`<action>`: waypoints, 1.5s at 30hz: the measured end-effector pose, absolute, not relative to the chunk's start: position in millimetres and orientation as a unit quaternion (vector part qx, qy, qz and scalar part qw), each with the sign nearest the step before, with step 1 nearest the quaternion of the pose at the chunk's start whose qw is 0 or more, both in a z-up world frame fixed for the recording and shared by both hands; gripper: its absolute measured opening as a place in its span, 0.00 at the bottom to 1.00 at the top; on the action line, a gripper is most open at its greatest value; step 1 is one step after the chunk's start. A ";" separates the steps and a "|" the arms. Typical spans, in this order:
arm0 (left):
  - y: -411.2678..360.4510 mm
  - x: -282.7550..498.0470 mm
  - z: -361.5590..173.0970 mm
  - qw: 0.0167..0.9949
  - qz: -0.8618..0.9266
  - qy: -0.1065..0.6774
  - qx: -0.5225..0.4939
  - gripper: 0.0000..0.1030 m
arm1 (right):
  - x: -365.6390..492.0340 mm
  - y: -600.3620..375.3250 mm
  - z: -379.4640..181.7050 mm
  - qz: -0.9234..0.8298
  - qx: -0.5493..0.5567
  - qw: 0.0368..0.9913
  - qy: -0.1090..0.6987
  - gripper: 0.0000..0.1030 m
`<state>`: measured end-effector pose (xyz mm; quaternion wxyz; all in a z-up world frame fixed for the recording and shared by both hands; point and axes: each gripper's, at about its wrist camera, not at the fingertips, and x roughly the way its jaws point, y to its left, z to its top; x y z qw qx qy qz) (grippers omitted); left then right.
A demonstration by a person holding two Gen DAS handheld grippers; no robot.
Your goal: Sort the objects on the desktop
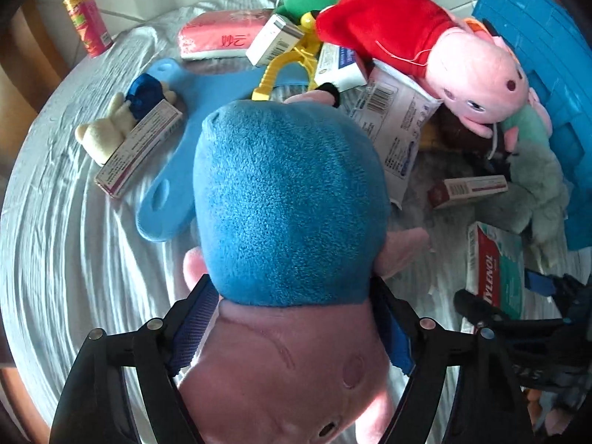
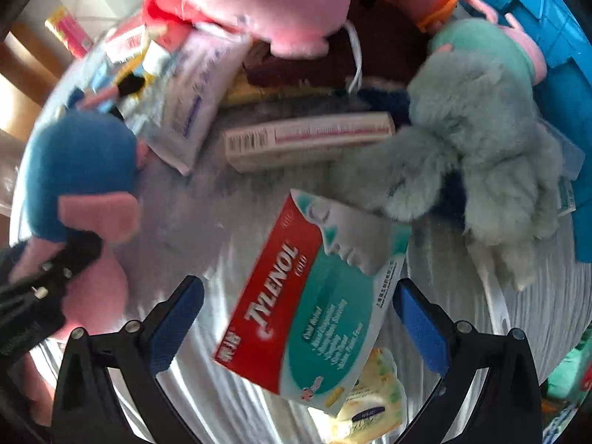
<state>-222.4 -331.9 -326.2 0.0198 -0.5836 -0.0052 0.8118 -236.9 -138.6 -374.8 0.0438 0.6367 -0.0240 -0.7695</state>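
Note:
My left gripper (image 1: 296,318) is shut on a pink pig plush in a blue shirt (image 1: 288,207), its pads pressing the neck; the plush also shows at the left of the right wrist view (image 2: 77,170). My right gripper (image 2: 296,318) is open, its blue pads on either side of a red and teal Tylenol box (image 2: 314,303) that lies on the grey cloth, not touching it. The Tylenol box also shows in the left wrist view (image 1: 495,270). A pig plush in a red dress (image 1: 425,48) lies at the back.
A grey furry plush (image 2: 481,155) and a long white box (image 2: 307,140) lie beyond the Tylenol box. A blue crate (image 1: 547,74) stands at the right. Further left are a blue silicone mat (image 1: 174,170), a cream bear plush (image 1: 107,129), boxes, a pink tissue pack (image 1: 218,33) and a red can (image 1: 87,20).

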 end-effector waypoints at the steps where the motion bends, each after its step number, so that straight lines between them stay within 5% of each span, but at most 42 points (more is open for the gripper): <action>1: -332.4 -222.2 -326.0 0.021 0.813 -0.005 -0.582 0.78 | -235.3 -135.8 -376.1 -0.768 0.638 0.041 -0.027 1.00; 8: -336.6 -221.2 -326.9 0.024 0.812 -0.014 -0.583 0.79 | -223.2 -119.6 -364.9 -0.771 0.633 0.028 -0.059 1.00; 11: -336.0 -217.0 -323.3 0.029 0.817 -0.018 -0.575 0.68 | -220.7 -123.1 -366.1 -0.778 0.625 0.033 -0.057 1.00; 13: -337.2 -213.9 -319.1 0.029 0.820 -0.019 -0.572 0.64 | -220.3 -125.3 -367.3 -0.784 0.619 0.034 -0.041 0.82; 20: -343.9 -198.0 -293.9 0.025 0.834 -0.026 -0.551 0.63 | -209.7 -111.0 -341.1 -0.804 0.592 0.043 -0.034 0.81; 22: -339.8 -193.6 -281.6 0.026 0.841 -0.027 -0.539 0.63 | -204.5 -107.9 -324.9 -0.813 0.579 0.052 -0.032 0.65; 24: -337.8 -191.5 -270.2 0.024 0.849 -0.023 -0.528 0.63 | -201.8 -105.6 -313.9 -0.818 0.572 0.061 -0.033 0.60; 29: -334.2 -187.5 -269.0 0.017 0.846 -0.019 -0.532 0.63 | -195.0 -106.9 -313.1 -0.809 0.585 0.063 -0.021 0.61; 31: -328.7 -193.7 -278.0 0.012 0.843 -0.016 -0.538 0.63 | -195.8 -118.2 -321.0 -0.806 0.589 0.053 -0.022 0.85; 33: -324.2 -192.6 -283.0 0.008 0.839 -0.012 -0.543 0.63 | -197.5 -126.0 -325.5 -0.804 0.593 0.044 -0.029 0.99; 42: -320.0 -198.9 -324.8 0.005 0.818 0.008 -0.575 0.75 | -208.9 -162.6 -373.2 -0.777 0.630 0.013 0.010 0.99; 45: -324.8 -199.8 -329.8 0.011 0.821 0.000 -0.571 0.65 | -200.6 -170.0 -375.8 -0.792 0.606 0.019 0.068 0.98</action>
